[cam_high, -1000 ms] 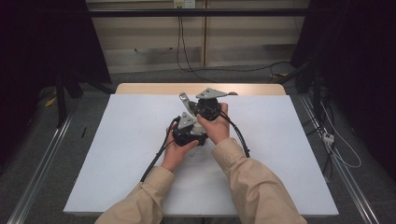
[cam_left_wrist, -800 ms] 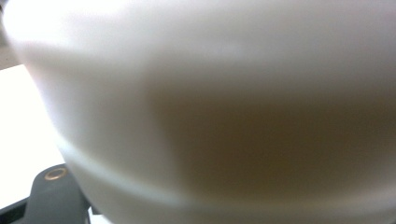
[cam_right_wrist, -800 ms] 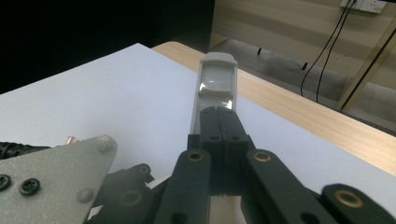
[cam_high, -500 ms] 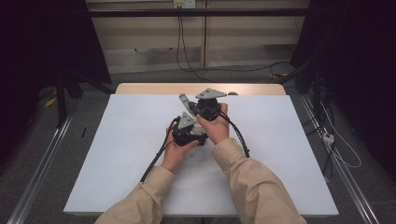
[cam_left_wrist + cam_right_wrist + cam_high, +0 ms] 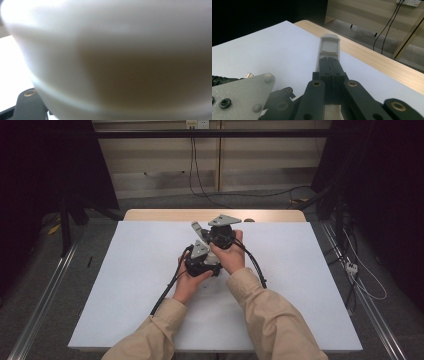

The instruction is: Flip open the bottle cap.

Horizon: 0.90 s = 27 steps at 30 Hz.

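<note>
My right hand-held gripper (image 5: 329, 67) was clamped tight on a grey plastic piece (image 5: 329, 47), held above the white surface (image 5: 310, 270). My left hand-held gripper (image 5: 200, 260) sat just beside it; whether it was parted I couldn't tell.

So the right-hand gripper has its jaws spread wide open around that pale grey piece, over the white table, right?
Not quite. In the right gripper view the right gripper has its jaws pressed together, clamped on the pale grey piece, not spread open. It is over the white table.

sleeves (image 5: 280, 320): tan | right gripper (image 5: 329, 61): black fingers, brass rivets, grey plate
</note>
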Each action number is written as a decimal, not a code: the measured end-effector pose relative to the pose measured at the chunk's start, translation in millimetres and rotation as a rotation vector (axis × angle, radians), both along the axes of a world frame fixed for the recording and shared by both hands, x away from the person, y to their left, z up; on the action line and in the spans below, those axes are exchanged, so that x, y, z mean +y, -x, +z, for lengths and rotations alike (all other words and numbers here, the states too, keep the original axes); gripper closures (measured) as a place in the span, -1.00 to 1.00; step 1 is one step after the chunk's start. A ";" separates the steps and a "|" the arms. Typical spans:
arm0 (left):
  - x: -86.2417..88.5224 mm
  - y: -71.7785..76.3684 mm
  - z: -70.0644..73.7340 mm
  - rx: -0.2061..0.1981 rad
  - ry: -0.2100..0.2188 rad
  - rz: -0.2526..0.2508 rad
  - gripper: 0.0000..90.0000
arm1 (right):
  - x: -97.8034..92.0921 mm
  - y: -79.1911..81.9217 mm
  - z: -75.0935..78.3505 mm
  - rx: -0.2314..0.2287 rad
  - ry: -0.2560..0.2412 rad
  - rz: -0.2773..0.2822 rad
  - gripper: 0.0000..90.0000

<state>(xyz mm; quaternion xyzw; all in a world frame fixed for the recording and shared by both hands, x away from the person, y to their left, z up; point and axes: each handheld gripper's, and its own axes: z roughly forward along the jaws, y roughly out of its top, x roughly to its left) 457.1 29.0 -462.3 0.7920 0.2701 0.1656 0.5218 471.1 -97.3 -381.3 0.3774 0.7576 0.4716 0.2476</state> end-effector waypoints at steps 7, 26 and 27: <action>-0.2 0.2 -0.2 -0.001 0.002 0.017 -0.58 | 2.3 -0.2 0.4 -0.004 0.024 0.004 1.00; 1.4 -0.4 0.4 0.005 0.024 0.004 -0.62 | -0.1 0.1 0.8 0.000 0.016 0.016 1.00; 1.4 -0.5 0.5 0.004 0.020 0.005 -0.66 | -0.4 0.3 0.7 0.000 0.013 0.014 1.00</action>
